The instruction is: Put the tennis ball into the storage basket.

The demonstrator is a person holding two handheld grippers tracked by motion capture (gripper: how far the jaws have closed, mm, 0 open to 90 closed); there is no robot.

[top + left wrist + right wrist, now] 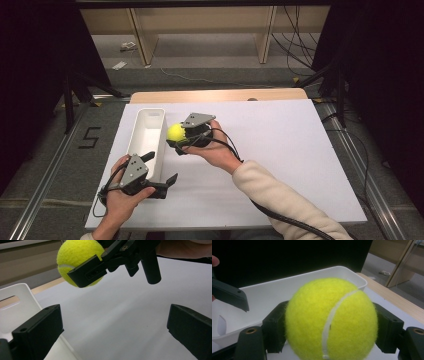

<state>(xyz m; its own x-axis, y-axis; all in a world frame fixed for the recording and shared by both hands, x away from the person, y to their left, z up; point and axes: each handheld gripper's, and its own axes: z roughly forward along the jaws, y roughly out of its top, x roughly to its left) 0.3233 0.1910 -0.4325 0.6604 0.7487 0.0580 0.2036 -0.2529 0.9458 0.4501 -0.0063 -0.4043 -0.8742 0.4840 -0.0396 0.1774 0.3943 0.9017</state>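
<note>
A yellow tennis ball is clamped in my right gripper, just right of the white bin. In the right gripper view the ball sits squeezed between both black jaws, with the bin behind it. My left gripper stands open at the bin's near end, one jaw over the bin's rim and one on the table side. In the left gripper view its jaws are wide apart with nothing between them, and the ball held by the right gripper hangs above the white table.
The white board covers the table, and a wooden edge shows at its far side. Black cables trail from the grippers. A sleeve comes in from the lower right. Shelving and floor lie beyond the table.
</note>
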